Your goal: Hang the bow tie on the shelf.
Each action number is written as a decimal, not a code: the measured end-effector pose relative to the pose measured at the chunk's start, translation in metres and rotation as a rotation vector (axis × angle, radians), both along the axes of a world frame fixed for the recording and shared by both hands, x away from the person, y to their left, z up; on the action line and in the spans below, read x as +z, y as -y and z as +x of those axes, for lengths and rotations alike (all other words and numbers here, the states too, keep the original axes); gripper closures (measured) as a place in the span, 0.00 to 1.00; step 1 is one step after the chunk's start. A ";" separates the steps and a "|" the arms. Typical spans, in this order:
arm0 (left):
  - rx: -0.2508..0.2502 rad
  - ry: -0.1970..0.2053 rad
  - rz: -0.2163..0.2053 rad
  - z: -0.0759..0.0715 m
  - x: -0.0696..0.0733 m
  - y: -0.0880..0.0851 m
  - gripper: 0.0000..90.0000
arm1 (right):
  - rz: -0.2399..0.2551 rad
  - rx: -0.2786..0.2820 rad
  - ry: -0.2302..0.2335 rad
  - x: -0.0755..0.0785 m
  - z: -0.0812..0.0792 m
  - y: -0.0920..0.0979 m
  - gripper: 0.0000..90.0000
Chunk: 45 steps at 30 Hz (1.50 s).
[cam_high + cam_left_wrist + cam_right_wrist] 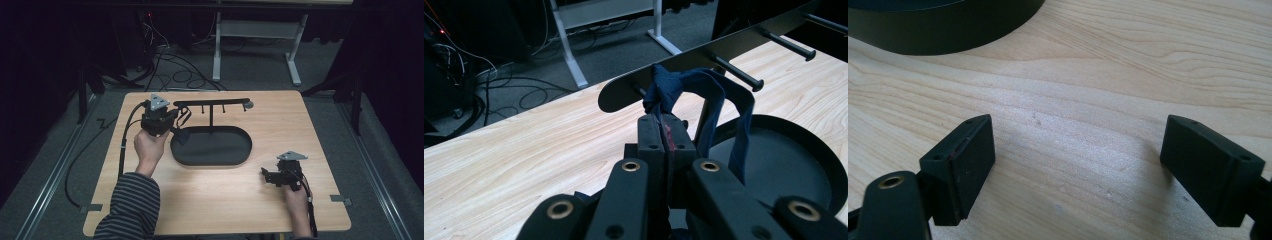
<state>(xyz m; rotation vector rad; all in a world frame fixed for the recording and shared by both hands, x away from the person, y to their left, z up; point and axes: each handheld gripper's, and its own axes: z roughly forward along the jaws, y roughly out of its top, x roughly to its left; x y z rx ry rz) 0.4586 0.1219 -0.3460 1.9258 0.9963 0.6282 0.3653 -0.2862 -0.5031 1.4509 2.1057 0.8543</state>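
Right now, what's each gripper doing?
Left gripper: shut on the dark blue strap at the rack's end.
Right gripper: open, holding nothing.

Desk in front of the tray is bare wood w/ room to pass. The rack w/ its pegs blocks the far side; dark strap hangs off the left end.

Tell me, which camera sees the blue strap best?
The left gripper view: the blue strap shows close up, pinched in the left gripper by the rack's peg. In the high view the strap is small and dark.
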 end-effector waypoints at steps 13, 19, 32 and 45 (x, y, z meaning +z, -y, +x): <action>0.006 -0.001 0.014 0.002 -0.004 0.003 0.96 | 0.000 0.000 0.000 0.000 0.000 0.000 0.17; 0.006 -0.018 0.021 0.006 -0.008 0.003 0.96 | 0.000 0.000 0.000 0.000 0.000 0.000 0.17; 0.004 -0.022 -0.003 0.006 -0.007 0.000 0.94 | 0.000 0.000 0.000 0.000 0.000 0.000 0.17; 0.001 -0.040 -0.021 0.000 -0.006 -0.013 0.85 | 0.000 0.000 0.000 0.000 0.000 0.000 0.17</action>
